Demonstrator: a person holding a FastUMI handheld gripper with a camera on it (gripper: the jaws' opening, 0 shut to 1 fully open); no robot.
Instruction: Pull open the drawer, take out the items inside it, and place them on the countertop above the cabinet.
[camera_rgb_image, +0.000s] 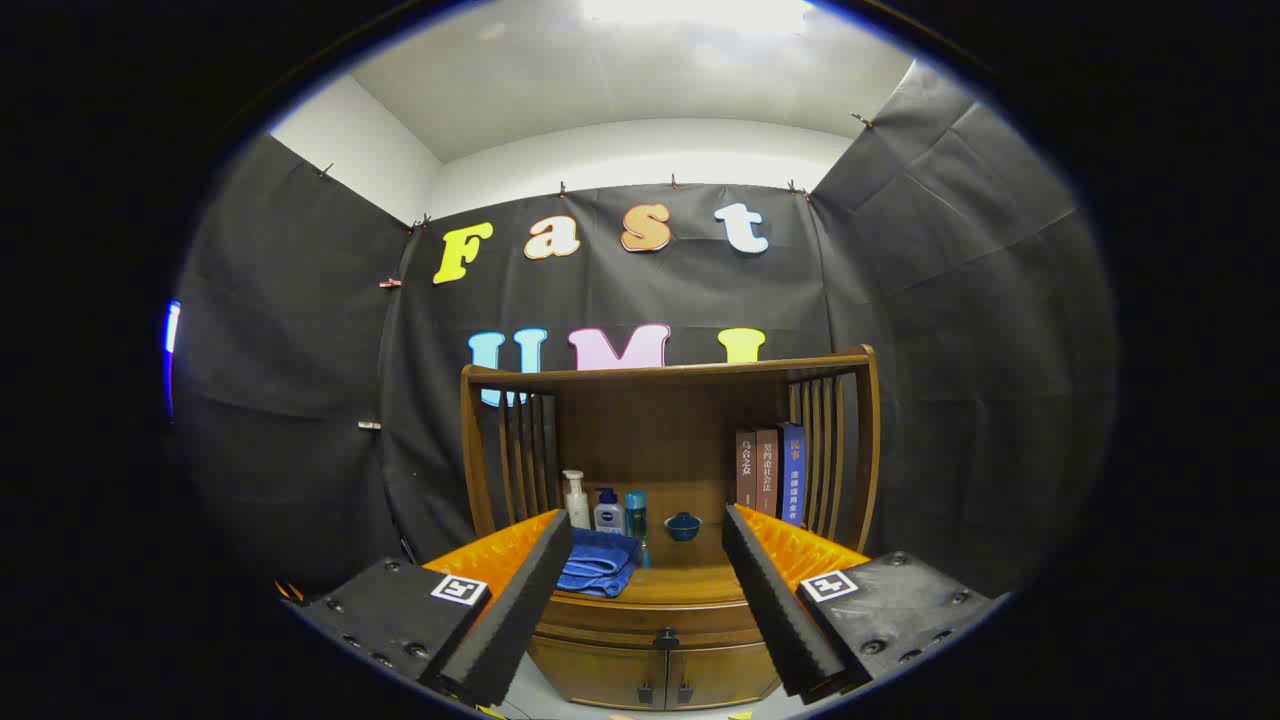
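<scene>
While I'm hanging back from the cabinet (655, 660), the claw (645, 600) sits with its fingers spread wide apart and nothing between them but open air. Left to right: just beyond the left finger there's a white pump bottle (574, 498), then a small blue-capped bottle (609, 511) and a slim teal bottle (636, 510), with a folded blue towel (598, 563) lying in front of them on the countertop (690, 585). Roughly midway between the fingers, further back, sits a small blue bowl (683, 525). Beyond the right finger, three books (770, 476) stand upright against the slatted side rail. The drawer (650, 620) is below the countertop edge, between the fingers and lower down, shut as far as I can tell, with a dark knob (666, 637) near its middle; two lower doors sit under that. What's inside the drawer is hidden. Step in hand, by my read: the approach, drawer pull not yet begun. Next move calls for dropping the claw down and forward to line up on that knob, closing both fingers on it, then pulling straight back. The knob is small, so centring matters or the fingers will slip off.
</scene>
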